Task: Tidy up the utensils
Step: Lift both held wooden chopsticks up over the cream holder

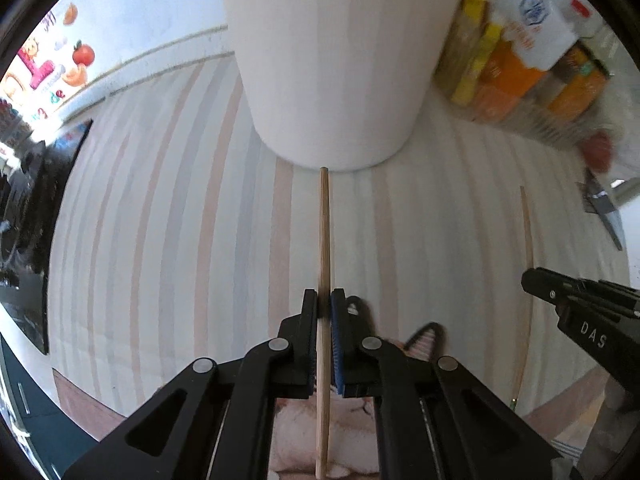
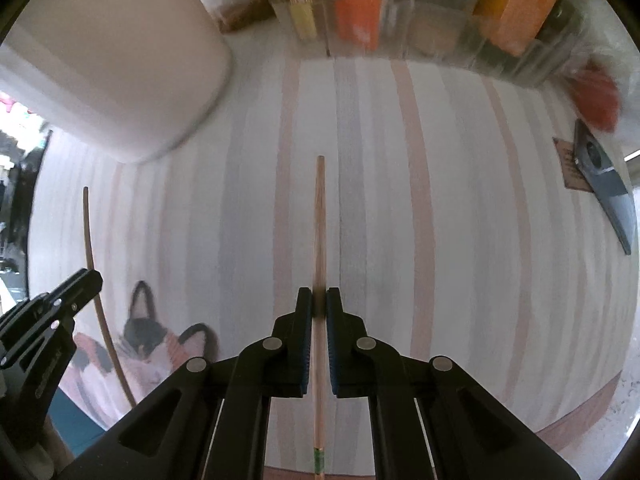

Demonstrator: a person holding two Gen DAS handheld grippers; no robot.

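Left hand-held gripper (image 1: 324,300) clamps a wooden chopstick (image 1: 324,240) pointing at the white container (image 1: 332,60)

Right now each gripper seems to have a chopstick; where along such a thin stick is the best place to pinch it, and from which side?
Probably around the middle, coming from above, as here. The left gripper is shut on its chopstick partway along, pads on the two long sides. The right gripper holds its chopstick likewise. A thin, straight stick likely twists less when pinched across its width.

Wood chopstick (image 1: 323,240), matt cloth mat (image 1: 180,220)
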